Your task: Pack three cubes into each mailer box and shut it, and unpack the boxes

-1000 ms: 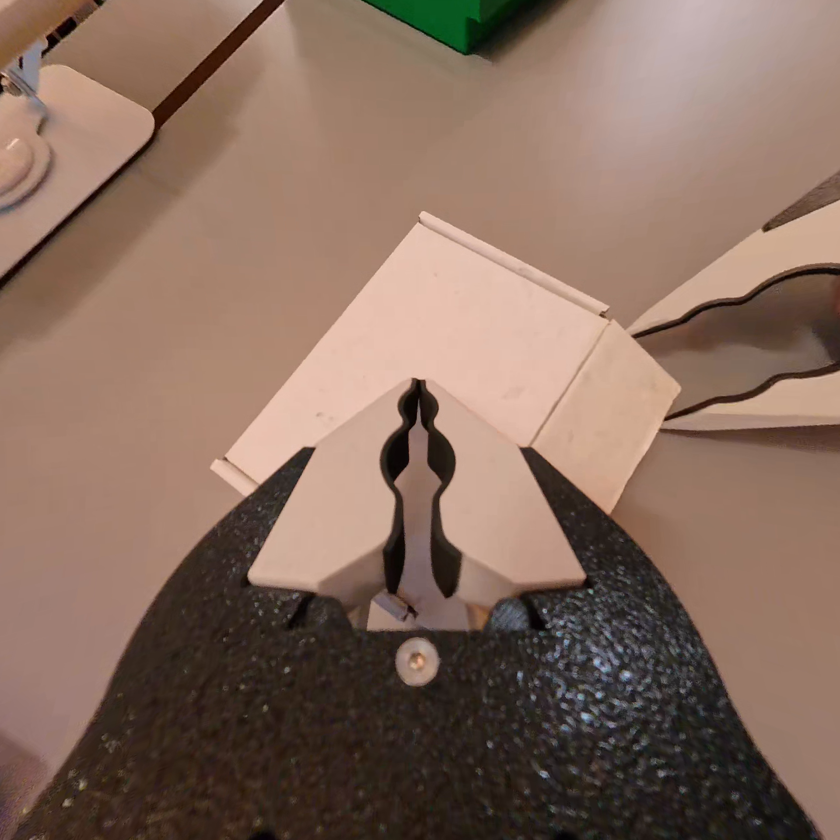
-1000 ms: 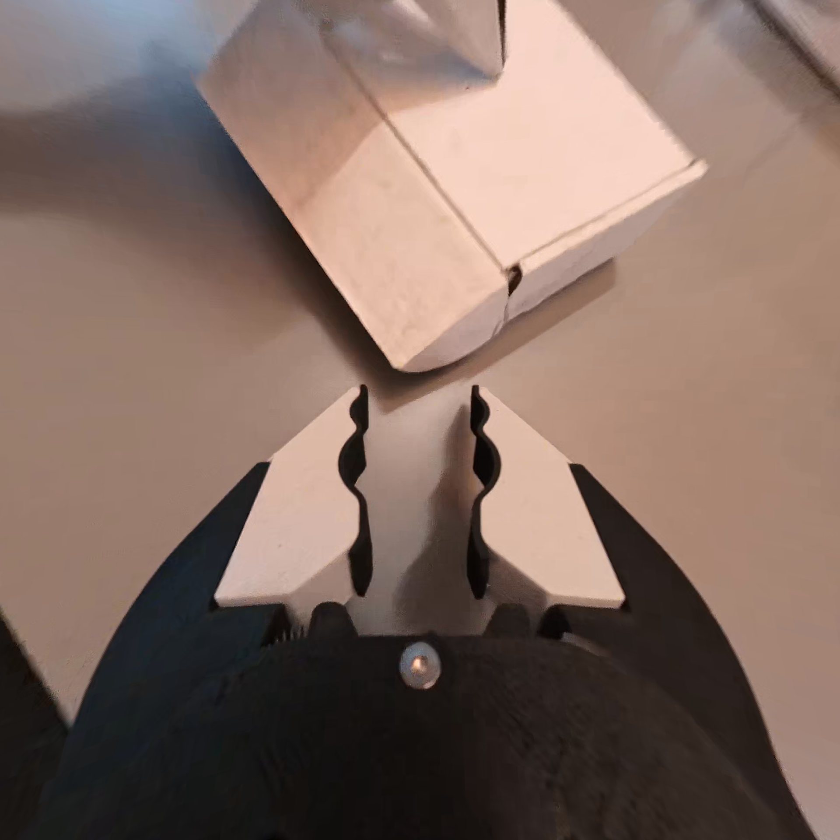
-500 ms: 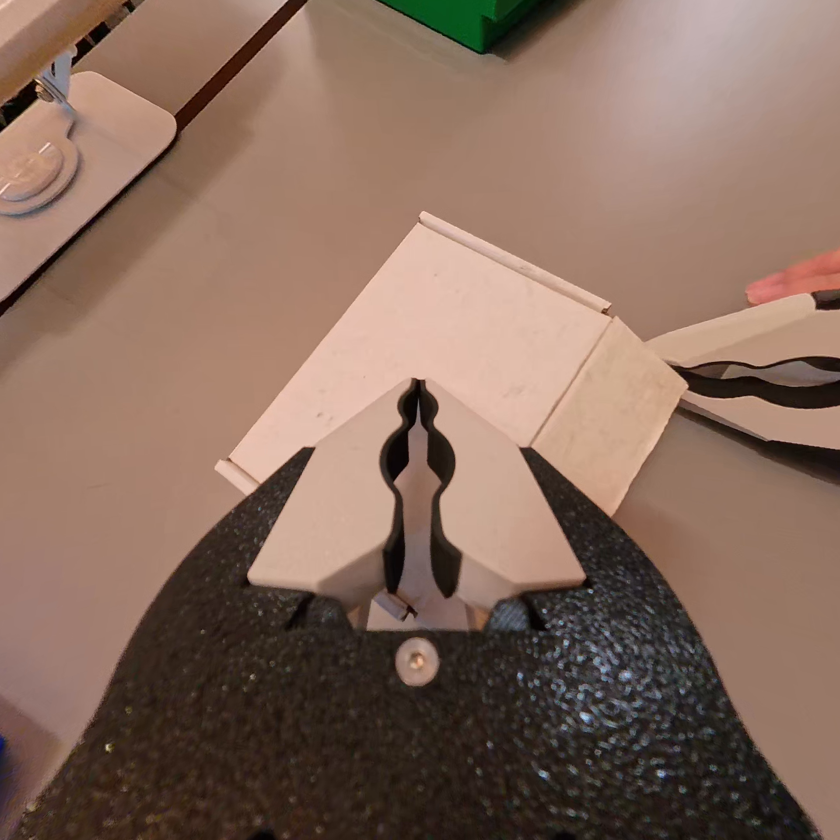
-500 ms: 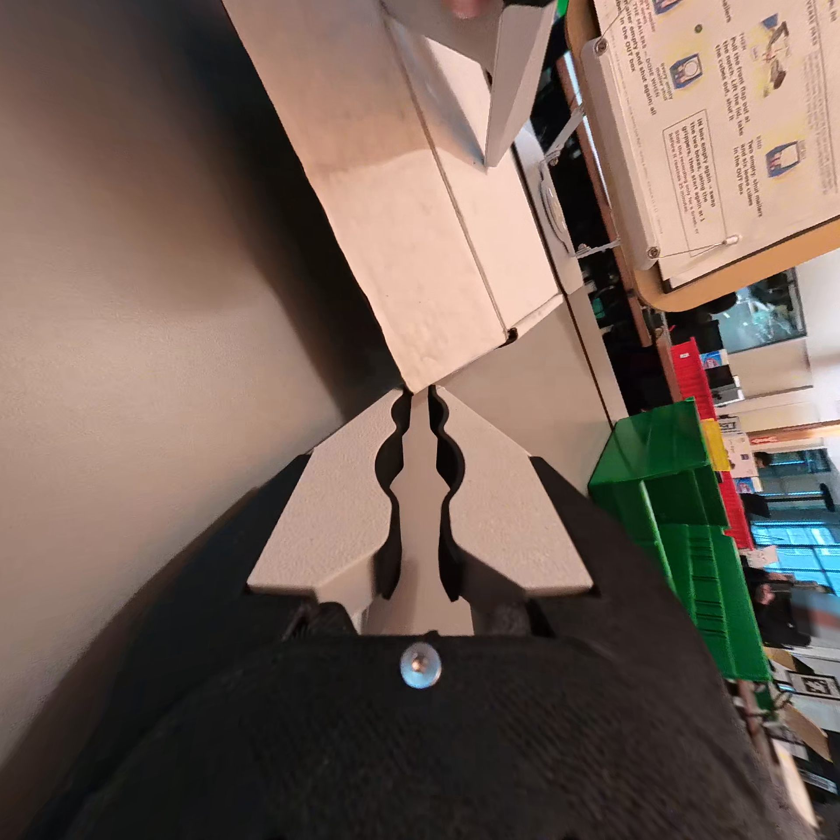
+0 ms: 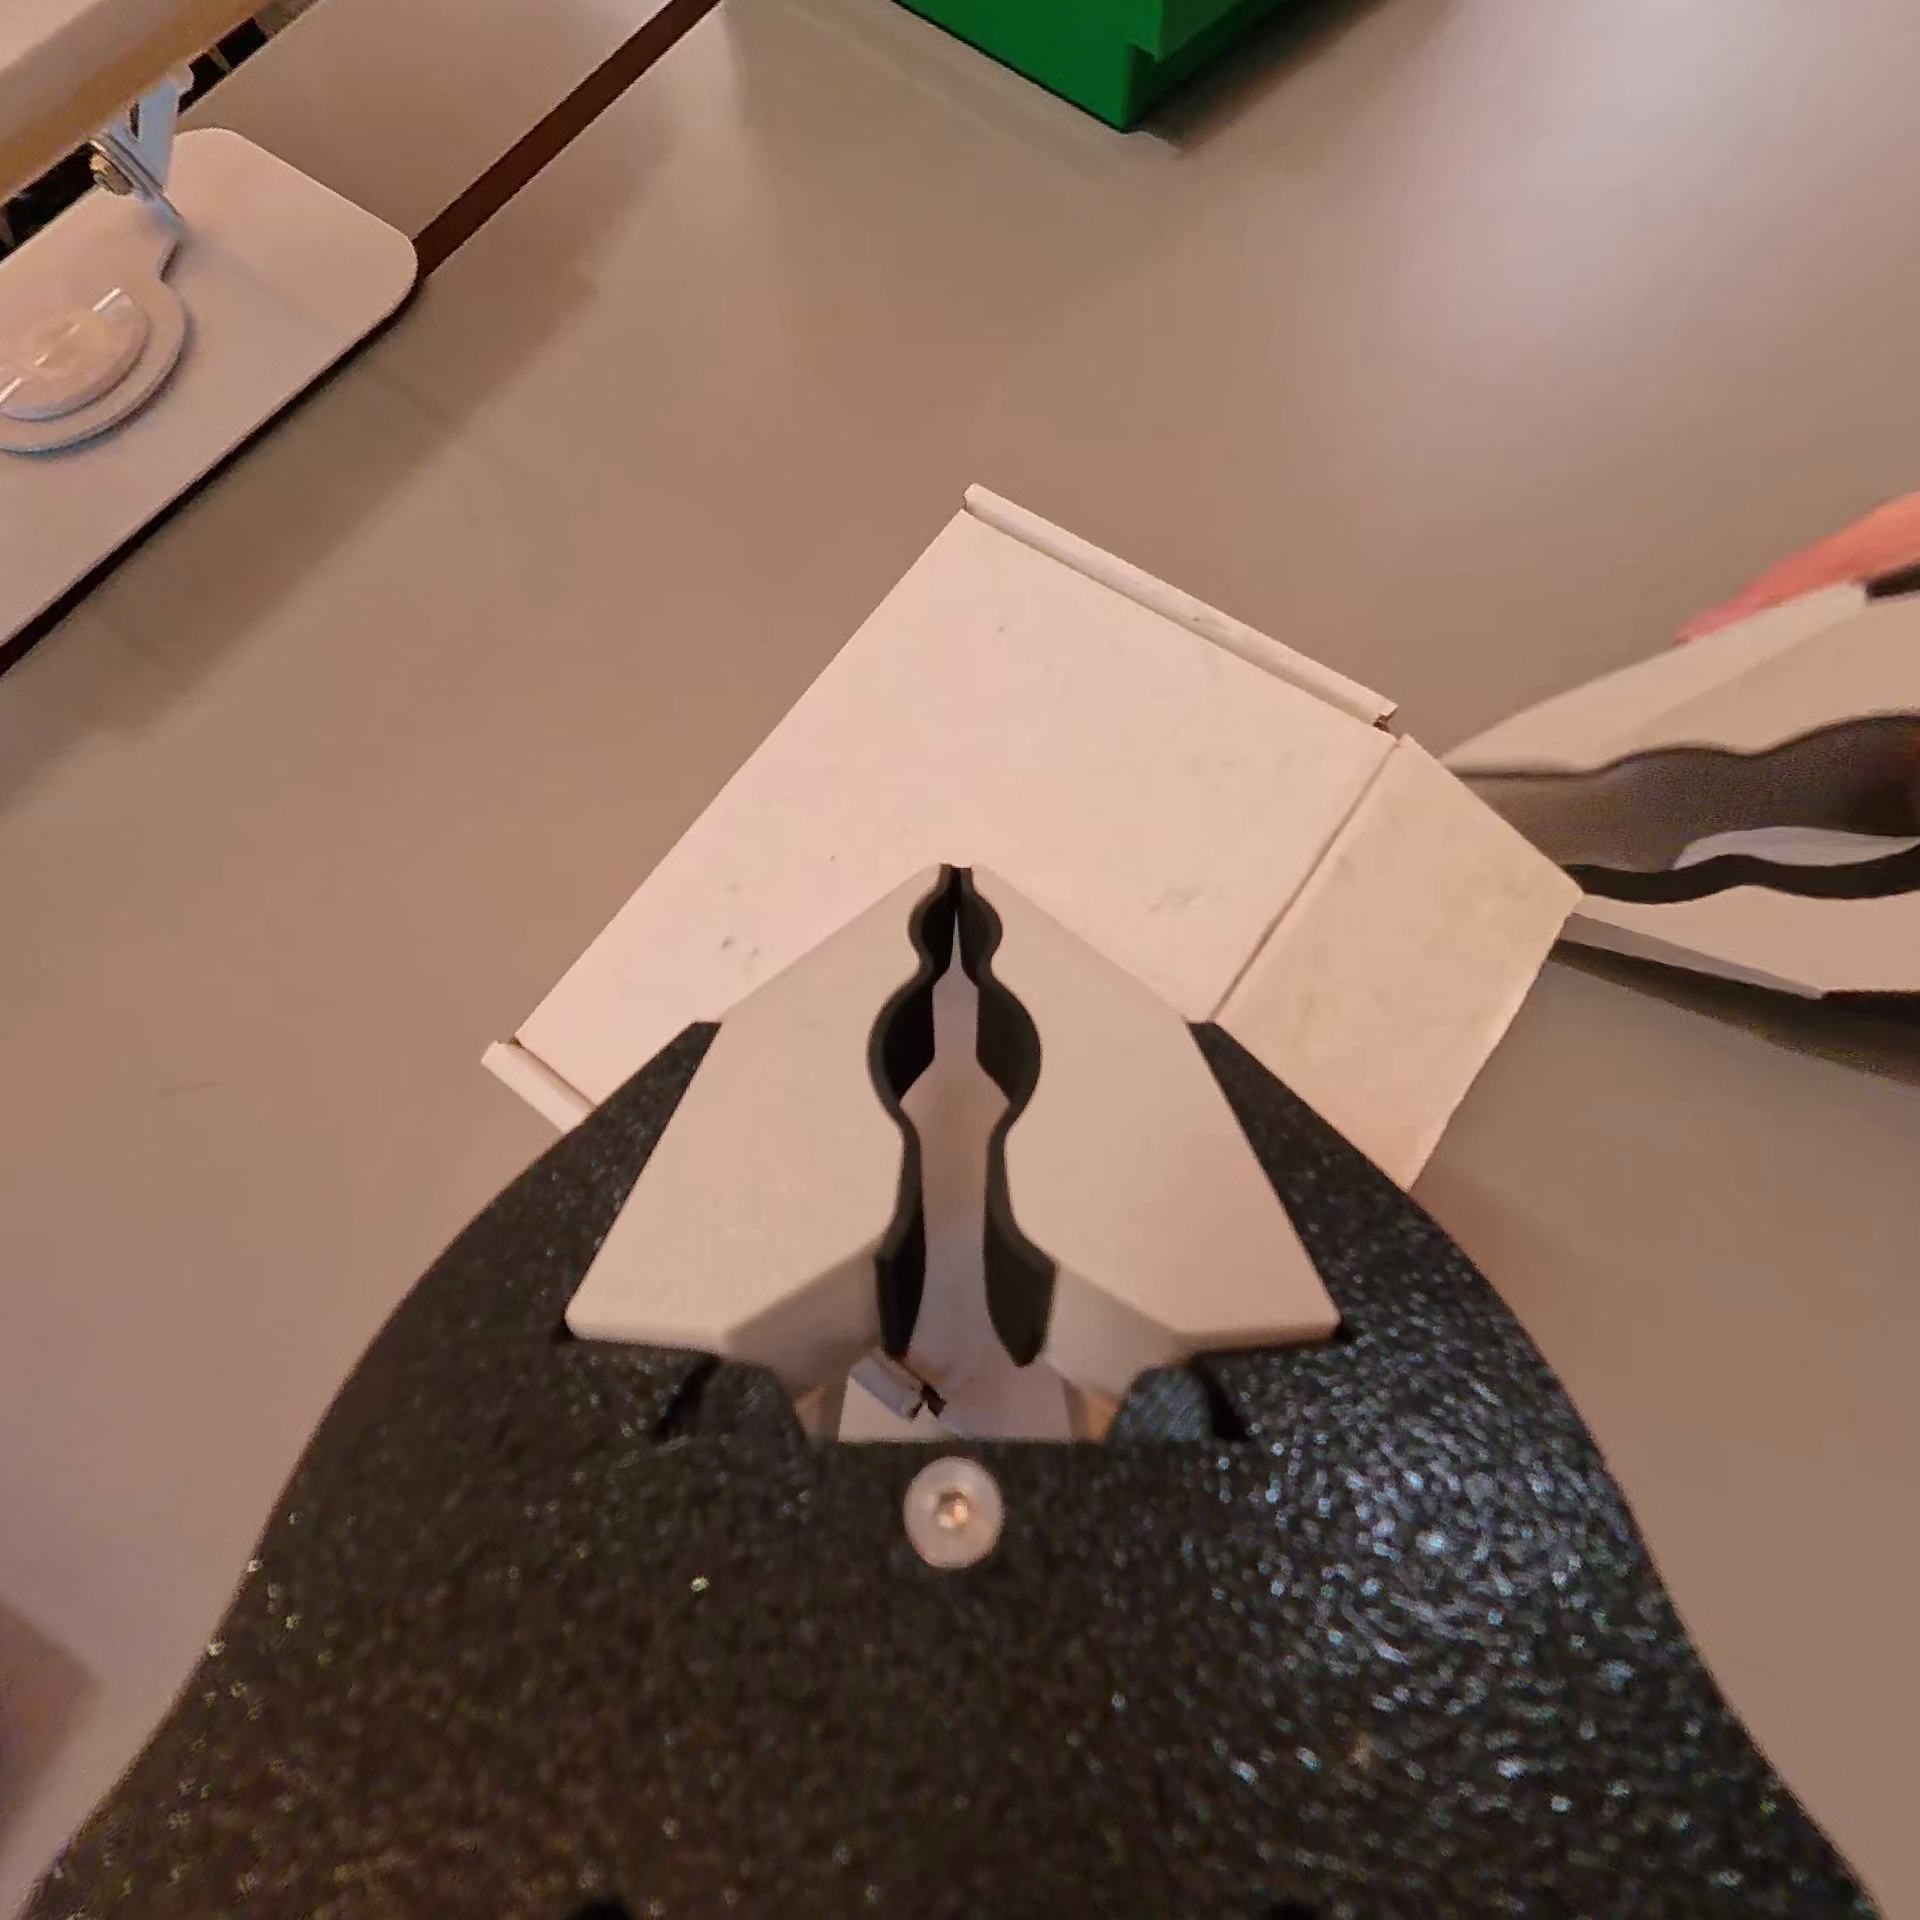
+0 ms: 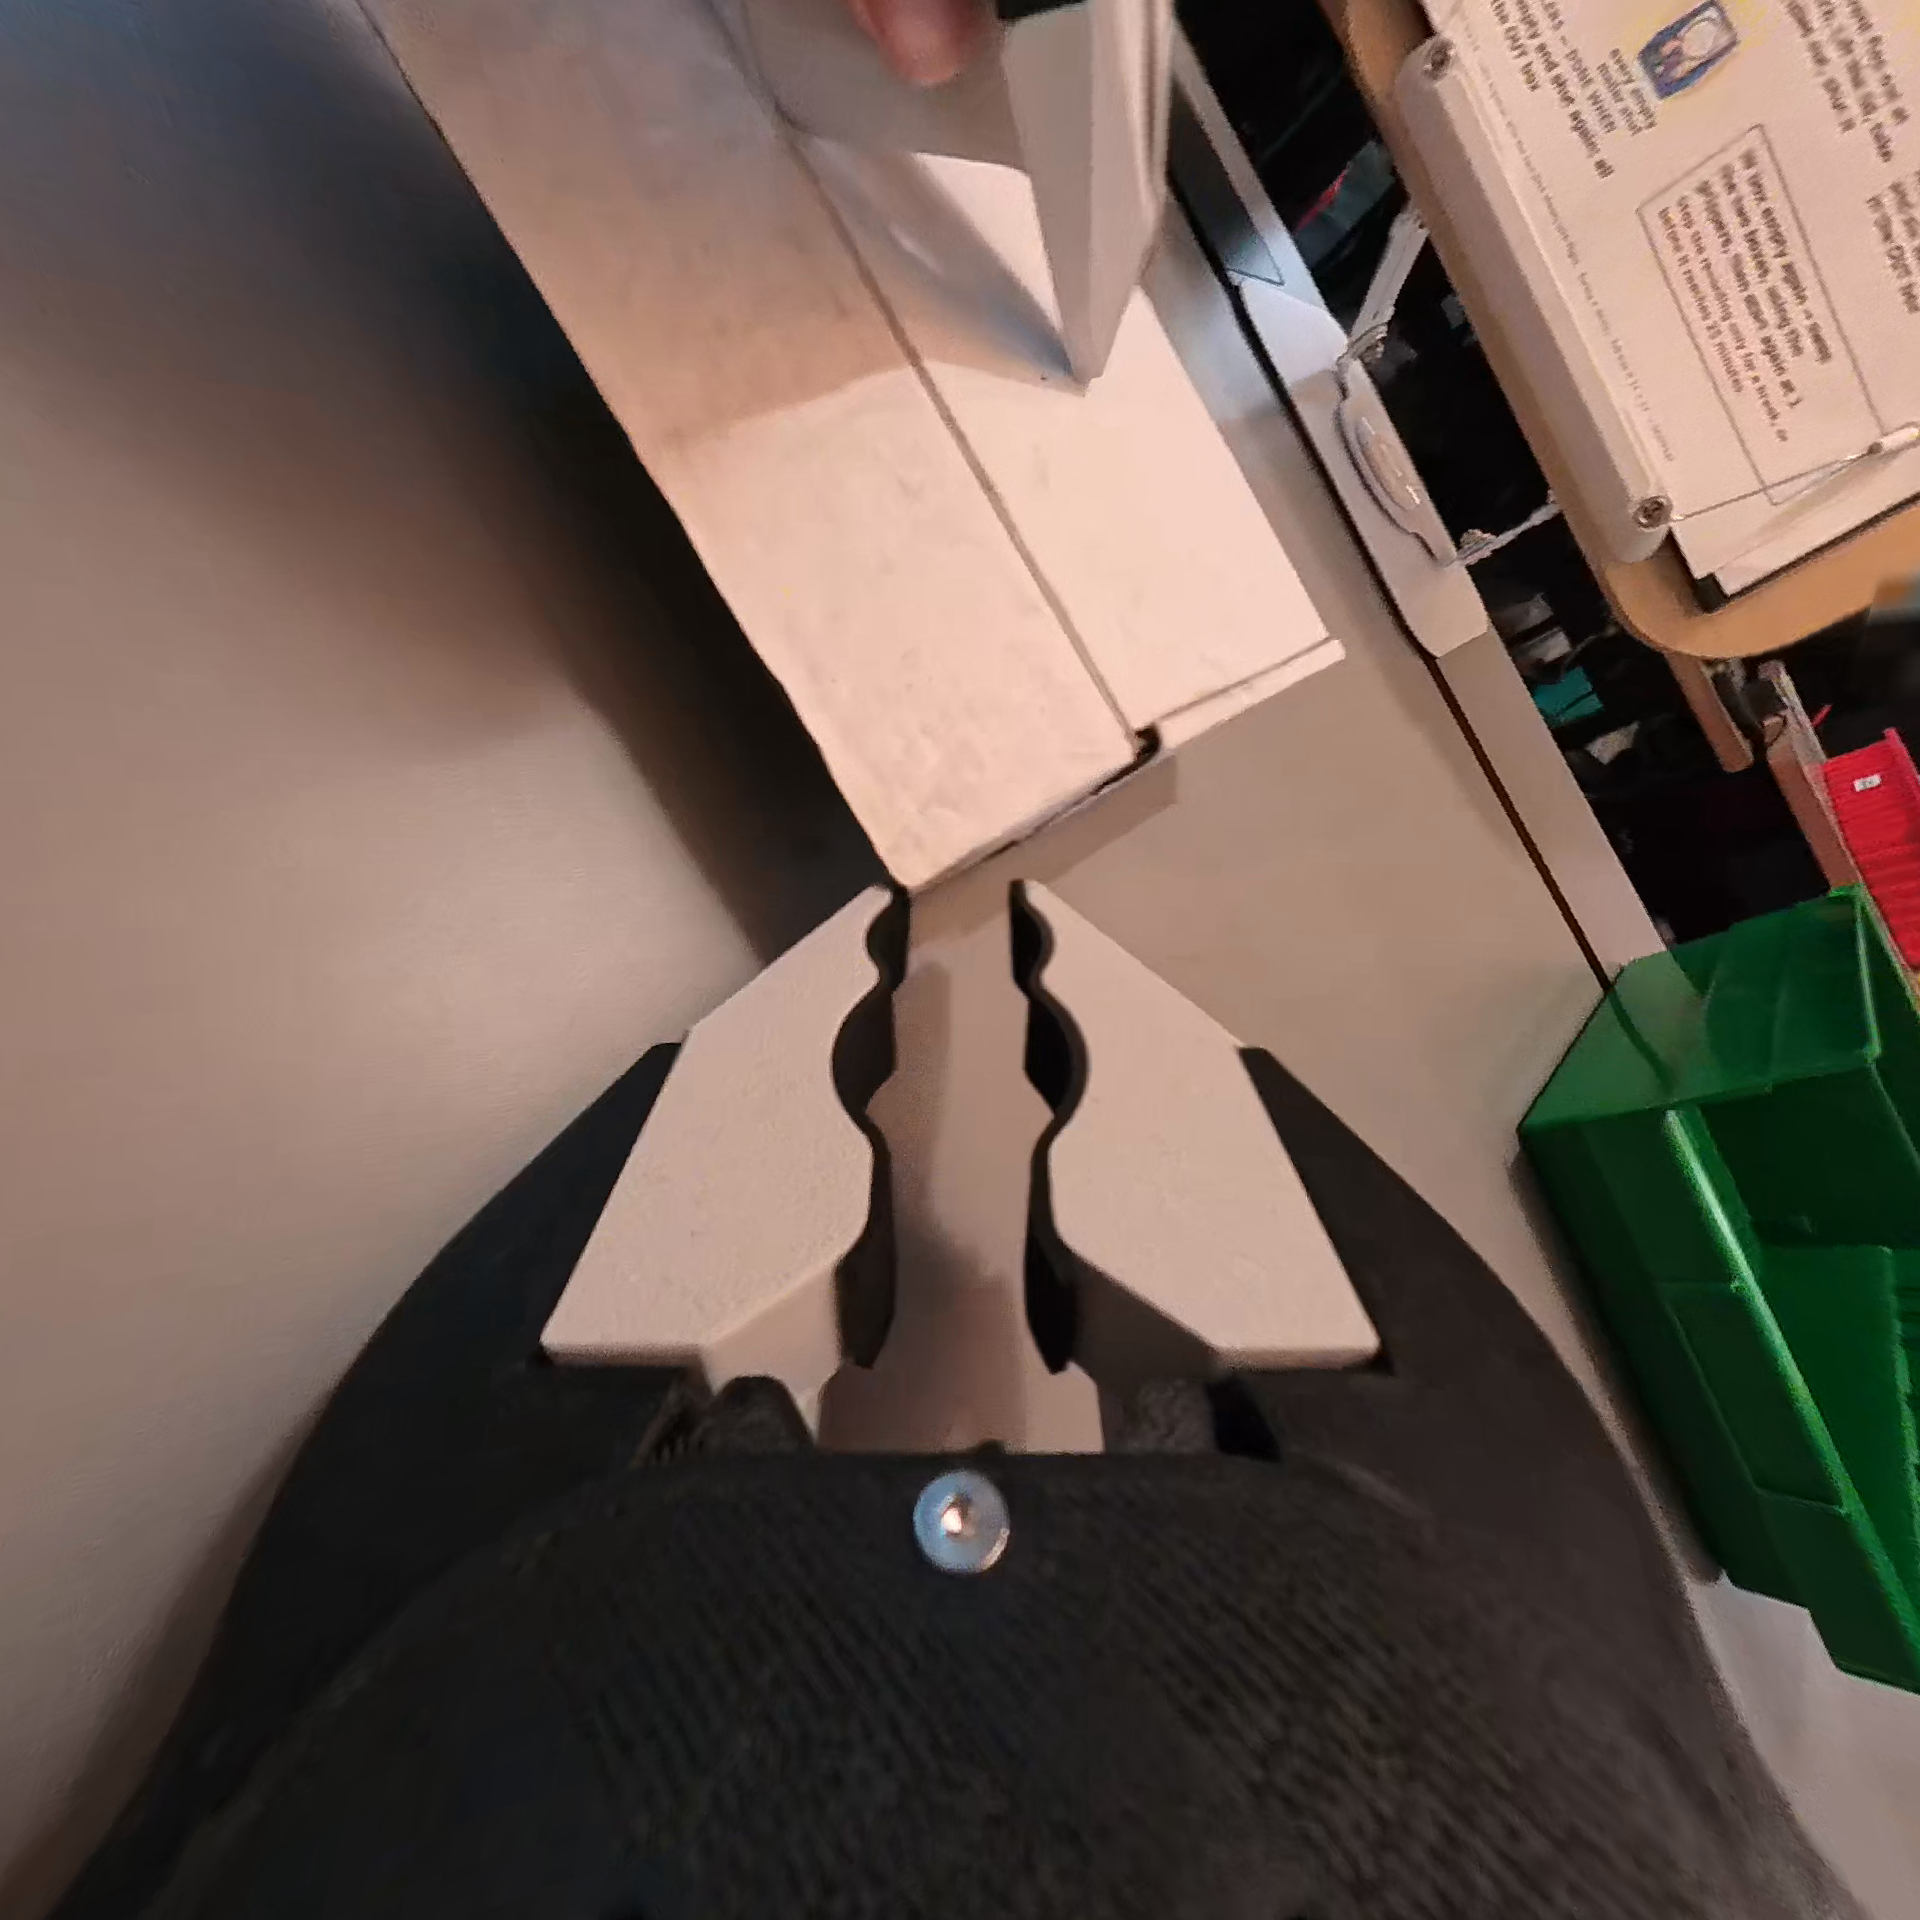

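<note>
The left gripper (image 5: 954, 873) had its tips drawn together with nothing between them, pressing down on the lid of the white mailer box (image 5: 1039, 748), which lay closed on the grey table (image 5: 935, 312). The right gripper (image 6: 958, 902) came in on its side with a narrow gap between its fingers, empty, its tips at the box's near corner where the front flap meets the side (whether they touched the card could not be told from its own view).

Judging by the closed lid, the step looked like prising the flap open to unpack. To do it well, the left tips should hold the lid flat near its middle so the box cannot skate, while the right works one finger under the flap edge rather than pinching the whole corner; thin card creases easily.

Open table lay all round the box. The green bin (image 6: 1745, 1278) stood well apart, as did the pale stand base (image 5: 187, 312) by the table's edge, so a lifted lid had room.
</note>
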{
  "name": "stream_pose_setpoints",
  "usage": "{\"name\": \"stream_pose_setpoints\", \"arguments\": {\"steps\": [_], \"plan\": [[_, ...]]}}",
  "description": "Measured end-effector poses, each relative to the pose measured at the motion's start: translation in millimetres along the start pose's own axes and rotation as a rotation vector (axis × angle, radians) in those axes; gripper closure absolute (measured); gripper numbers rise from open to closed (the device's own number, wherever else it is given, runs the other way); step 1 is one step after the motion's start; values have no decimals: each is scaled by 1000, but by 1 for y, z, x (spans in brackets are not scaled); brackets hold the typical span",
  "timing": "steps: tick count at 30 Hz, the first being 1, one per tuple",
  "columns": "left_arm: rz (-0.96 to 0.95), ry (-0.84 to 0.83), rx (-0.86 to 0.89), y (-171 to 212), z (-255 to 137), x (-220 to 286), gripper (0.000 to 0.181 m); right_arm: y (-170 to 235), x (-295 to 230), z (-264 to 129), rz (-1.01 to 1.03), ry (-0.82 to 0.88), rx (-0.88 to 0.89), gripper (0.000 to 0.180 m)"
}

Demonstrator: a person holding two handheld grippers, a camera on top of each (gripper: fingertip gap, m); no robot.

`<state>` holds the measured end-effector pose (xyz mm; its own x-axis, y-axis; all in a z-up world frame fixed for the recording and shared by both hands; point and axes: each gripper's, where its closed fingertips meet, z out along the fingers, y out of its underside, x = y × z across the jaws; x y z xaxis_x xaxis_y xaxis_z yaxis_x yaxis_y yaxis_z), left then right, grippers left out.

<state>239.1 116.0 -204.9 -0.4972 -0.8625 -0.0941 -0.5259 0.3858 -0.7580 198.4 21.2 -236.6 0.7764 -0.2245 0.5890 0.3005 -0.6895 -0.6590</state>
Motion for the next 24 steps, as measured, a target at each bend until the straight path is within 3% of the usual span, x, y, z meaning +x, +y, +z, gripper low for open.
{"name": "stream_pose_setpoints", "arguments": {"steps": [3, 6, 8, 10, 14, 18, 22, 24], "plan": [[9, -8, -1, 0, 0, 0, 181, 7, 0, -11, 71, -105, 7, 140], [6, -5, 0, 0, 0, 0, 181, -8, 3, -29, 321, -257, 143, 122], [-1, 0, 2, 0, 0, 0, 181, -29, 18, -35, 575, -326, 287, 125], [-3, 2, 2, 0, 0, 0, 181, -32, 23, -27, 748, -390, 283, 121], [-3, 3, 3, 0, 0, 0, 181, -15, 5, -1, 717, -450, 79, 109], [-5, 11, 3, 0, 0, 0, 181, -14, 11, 18, 634, -477, 59, 86], [-11, 31, 8, 0, 0, 0, 181, -20, 2, 21, 639, -697, 73, 103], [-20, 38, 12, 0, 0, 0, 181, -18, 4, 23, 615, -702, 70, 107]]}}
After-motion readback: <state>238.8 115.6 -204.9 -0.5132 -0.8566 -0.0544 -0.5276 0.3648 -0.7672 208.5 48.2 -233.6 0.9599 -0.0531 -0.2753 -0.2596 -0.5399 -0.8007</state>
